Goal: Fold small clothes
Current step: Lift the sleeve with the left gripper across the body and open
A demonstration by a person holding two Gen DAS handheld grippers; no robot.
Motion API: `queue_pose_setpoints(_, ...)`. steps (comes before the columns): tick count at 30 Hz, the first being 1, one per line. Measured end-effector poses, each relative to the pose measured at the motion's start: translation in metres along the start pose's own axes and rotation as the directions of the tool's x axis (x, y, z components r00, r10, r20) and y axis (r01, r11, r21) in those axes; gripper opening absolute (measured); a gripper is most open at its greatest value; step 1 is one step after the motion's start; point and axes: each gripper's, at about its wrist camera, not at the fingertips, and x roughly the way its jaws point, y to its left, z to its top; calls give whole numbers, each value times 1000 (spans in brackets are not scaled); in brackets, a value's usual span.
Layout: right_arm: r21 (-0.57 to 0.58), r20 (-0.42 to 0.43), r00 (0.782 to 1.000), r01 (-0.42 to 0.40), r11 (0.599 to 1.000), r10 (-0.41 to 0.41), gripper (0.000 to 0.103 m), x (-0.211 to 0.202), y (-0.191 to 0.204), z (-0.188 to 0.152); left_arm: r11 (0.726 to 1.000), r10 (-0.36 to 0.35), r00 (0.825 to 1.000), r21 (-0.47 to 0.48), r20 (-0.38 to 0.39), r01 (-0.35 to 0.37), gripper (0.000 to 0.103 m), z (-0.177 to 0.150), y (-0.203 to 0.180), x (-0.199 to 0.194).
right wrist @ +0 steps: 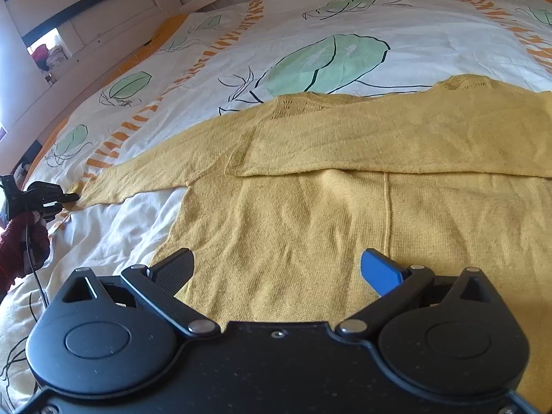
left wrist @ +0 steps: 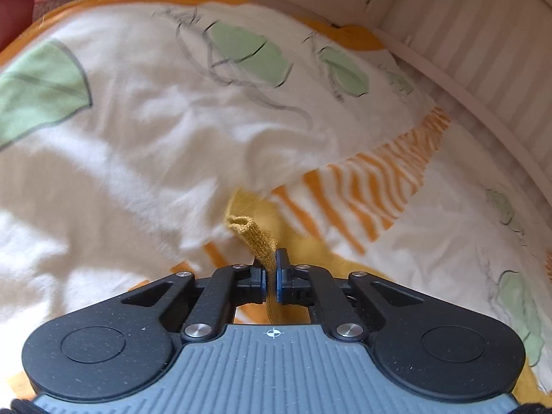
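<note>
A: A bed (right wrist: 310,24) under a white cover printed with green leaves and orange stripes carries everything, a pale headboard behind it.

B: And the jaws?

A: The left gripper (left wrist: 271,269) has its jaws pinched together on the sleeve cuff (left wrist: 253,234) of the mustard knit sweater (right wrist: 310,214). The right gripper (right wrist: 277,269) hangs with jaws wide apart over the sweater's body, gripping nothing.

B: Where does the garment lie?

A: Spread flat on the bed, one sleeve already folded across the chest, the other stretched out left towards the left gripper (right wrist: 51,200).

B: How best to fold it?

A: Lift the cuff only slightly, carry it straight across, and let the right gripper pin the body. The left view is blurred, so the grip depth is probably shallow.
</note>
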Motion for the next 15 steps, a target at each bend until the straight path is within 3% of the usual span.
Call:
queue_pose_setpoints(6,9,17,1000,-5,1000,5,103,-14,-8,-2,980,-140,989,145,40,133,4,13,-80,-52)
queue_pose_setpoints(9,10,26,1000,-6,1000,6,103,-26,-14,-6,945,-248,968,234,48,231,4,12,-137,-80)
queue_pose_setpoints(15,14,48,999,17,1000,-18,103,-54,-31,-18,839,-438,899,351,-19,416,4,-16,-256,-121)
